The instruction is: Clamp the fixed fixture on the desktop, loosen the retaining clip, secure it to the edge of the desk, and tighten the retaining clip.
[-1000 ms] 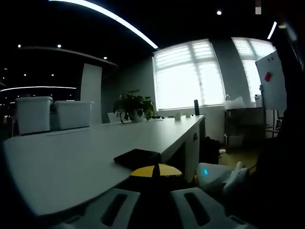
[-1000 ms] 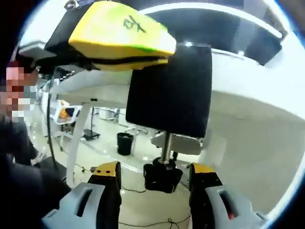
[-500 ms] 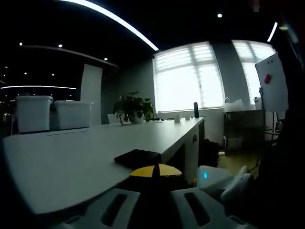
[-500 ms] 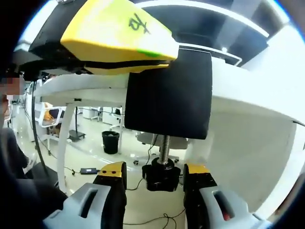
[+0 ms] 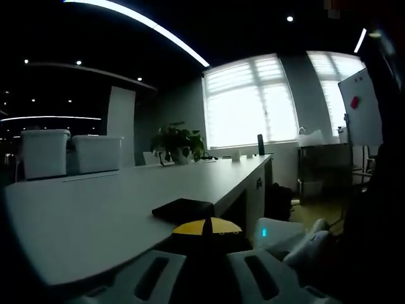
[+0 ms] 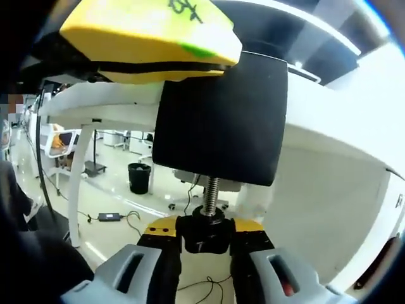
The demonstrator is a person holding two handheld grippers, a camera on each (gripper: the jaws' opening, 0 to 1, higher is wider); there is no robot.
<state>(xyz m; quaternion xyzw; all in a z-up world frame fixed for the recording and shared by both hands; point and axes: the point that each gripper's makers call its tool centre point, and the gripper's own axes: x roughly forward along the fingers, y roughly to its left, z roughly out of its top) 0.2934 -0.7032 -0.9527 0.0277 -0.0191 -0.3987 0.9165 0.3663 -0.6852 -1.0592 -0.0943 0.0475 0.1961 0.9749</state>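
The right gripper (image 6: 205,253) has closed onto the black clamp's (image 6: 218,123) knob (image 6: 204,233); left gripper's (image 5: 205,269) grip seemingly unclear.

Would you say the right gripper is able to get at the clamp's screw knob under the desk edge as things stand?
Probably yes: the right gripper has its jaws on either side of the black knob below the fixture, seemingly touching it, with nothing in between.
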